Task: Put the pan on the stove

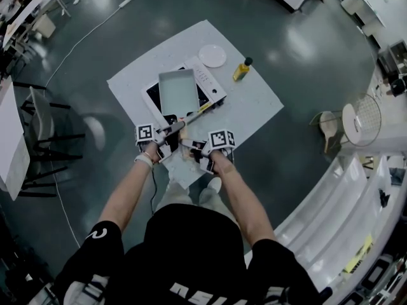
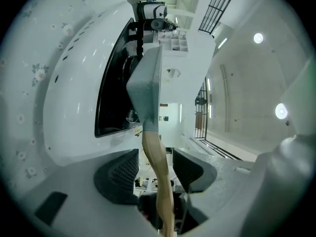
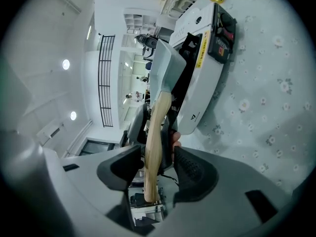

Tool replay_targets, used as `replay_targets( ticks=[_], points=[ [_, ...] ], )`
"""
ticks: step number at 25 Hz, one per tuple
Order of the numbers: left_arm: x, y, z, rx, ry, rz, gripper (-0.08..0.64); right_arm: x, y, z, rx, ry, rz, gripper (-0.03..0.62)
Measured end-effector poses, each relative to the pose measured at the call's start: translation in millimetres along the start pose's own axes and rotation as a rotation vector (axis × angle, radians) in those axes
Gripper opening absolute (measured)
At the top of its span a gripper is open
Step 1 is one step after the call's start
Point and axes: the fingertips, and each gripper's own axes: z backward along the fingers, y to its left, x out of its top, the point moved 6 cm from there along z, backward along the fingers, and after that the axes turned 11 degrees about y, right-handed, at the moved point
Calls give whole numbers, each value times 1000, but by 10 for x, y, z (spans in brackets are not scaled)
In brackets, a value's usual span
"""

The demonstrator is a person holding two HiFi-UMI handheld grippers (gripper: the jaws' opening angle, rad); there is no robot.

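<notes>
Head view shows the grey square metal pan (image 1: 178, 91) sitting flat on the black glass top of the white induction stove (image 1: 215, 95), near the middle of the table (image 1: 254, 107) with its white flower-print cloth. The pan's pale wooden handle (image 1: 194, 112) points back toward you. The placing looks done, so your job now is to let go cleanly. Your left gripper (image 1: 170, 131) stands spread, and in the left gripper view the handle runs between its jaws with a gap on each side. Your right gripper (image 1: 193, 146) is spread too, its pads off the wood, though in the right gripper view the handle lies closer to one jaw than the other. Draw both grippers straight back along the line of the handle, toward yourself and never sideways, so no pad catches the wood and swings the pan across the glass. Keep them level as you go, because a lift or a dip could hook the handle and tip the pan. Mind the right one most, since its clearance looks tighter. The round white plate (image 1: 212, 55) and the small yellow bottle (image 1: 241, 69) stand beyond the stove, well away from your path.
</notes>
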Motion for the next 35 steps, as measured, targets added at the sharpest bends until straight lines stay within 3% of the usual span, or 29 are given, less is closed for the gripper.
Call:
replay_targets(
  ticks=[5, 8, 16, 19, 26, 35],
  points=[
    [-78, -56, 229, 14, -68, 3, 199, 14, -36, 225, -73, -4, 24, 189],
    [-95, -90, 392, 77, -102, -42, 199, 79, -48, 410, -106, -33, 46, 189],
    [-76, -504, 668, 291, -200, -264, 199, 334, 231, 836, -305, -143, 219, 179],
    [-149, -779, 662, 370, -237, -307, 198, 415, 368, 982, -386, -183, 309, 168],
    [-153, -1463, 600, 546, -293, -530, 195, 529, 817, 1251, -474, -256, 460, 139],
    [-188, -2117, 549, 665, -368, -708, 192, 590, 1287, 1458, -611, -319, 658, 123]
  ],
)
